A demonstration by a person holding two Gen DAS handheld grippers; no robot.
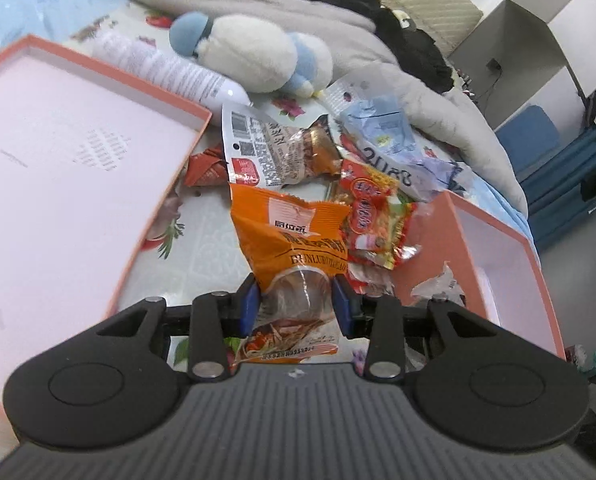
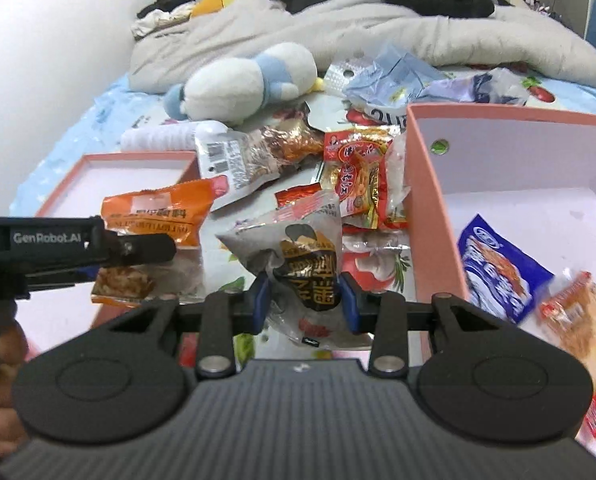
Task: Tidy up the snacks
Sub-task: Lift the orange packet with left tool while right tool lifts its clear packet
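Left gripper clamped on orange packet, lifted off bedsheet. Right gripper clamped on grey-and-black packet, beside deep pink box.

Progress, judged: early. Deep box holds blue packet, orange-red packet. Shallow pink lid empty.

Left: loose pile between lid and box, several packets; two held packets not yet boxed.
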